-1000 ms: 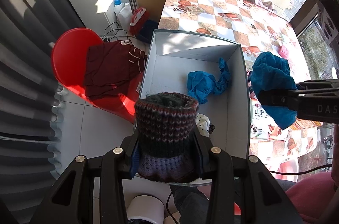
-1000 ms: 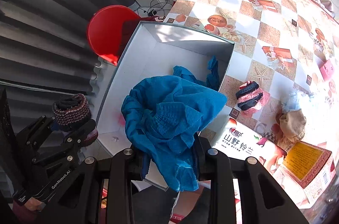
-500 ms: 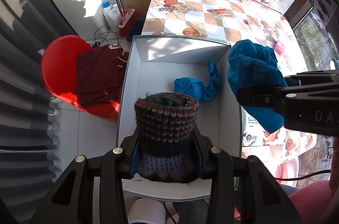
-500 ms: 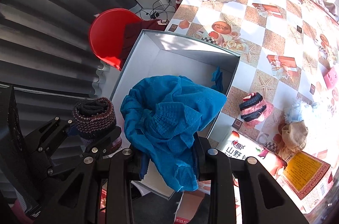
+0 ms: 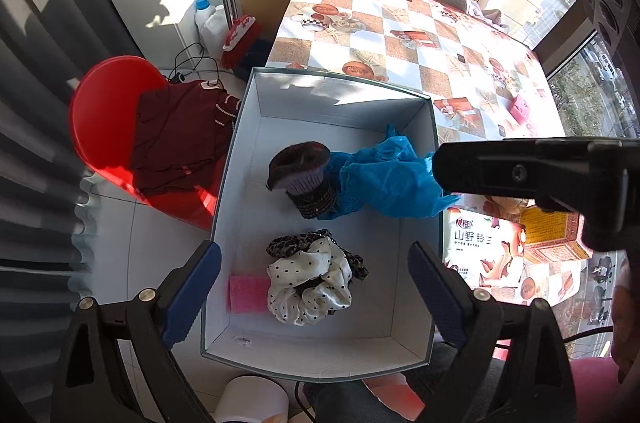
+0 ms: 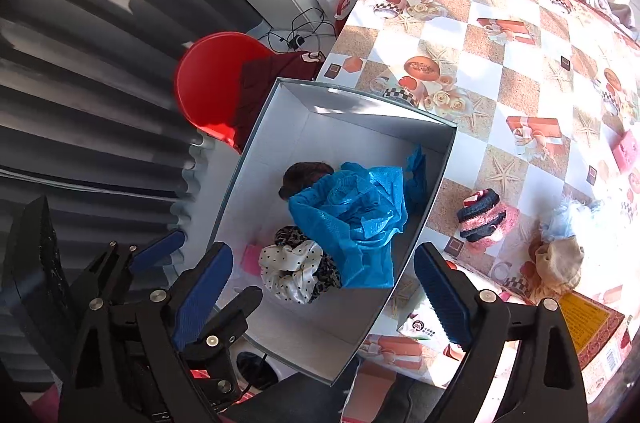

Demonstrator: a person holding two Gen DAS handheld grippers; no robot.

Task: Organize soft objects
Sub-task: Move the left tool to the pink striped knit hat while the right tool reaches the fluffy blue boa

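Note:
A white cardboard box [image 5: 256,183] [image 6: 280,127] stands at the table's near corner. Inside it lie a striped knit hat [image 5: 304,179] [image 6: 304,175] on its side, a blue cloth [image 5: 392,179] [image 6: 356,215], a polka-dot scarf bundle [image 5: 308,283] [image 6: 292,267] and a pink pad [image 5: 246,295]. My left gripper [image 5: 316,299] hovers above the box, its jaws opening, nothing between them. My right gripper [image 6: 324,299] is over the box's right side, jaws opening too, with the blue cloth fallen free below. On the table lie a pink-and-black knit item [image 6: 486,217] and a beige-and-blue soft pile [image 6: 560,251].
A red plastic chair [image 5: 108,111] with a maroon garment [image 5: 176,135] stands left of the box. Printed cartons [image 5: 480,247] lie on the checkered tablecloth [image 5: 400,35] to the right. A red broom [image 5: 240,35] and bottles lean by the wall. Grey curtain folds hang at left.
Both grippers have opened. The knit hat dropped from the left one and the blue cloth from the right one into the box, landing beside each other.

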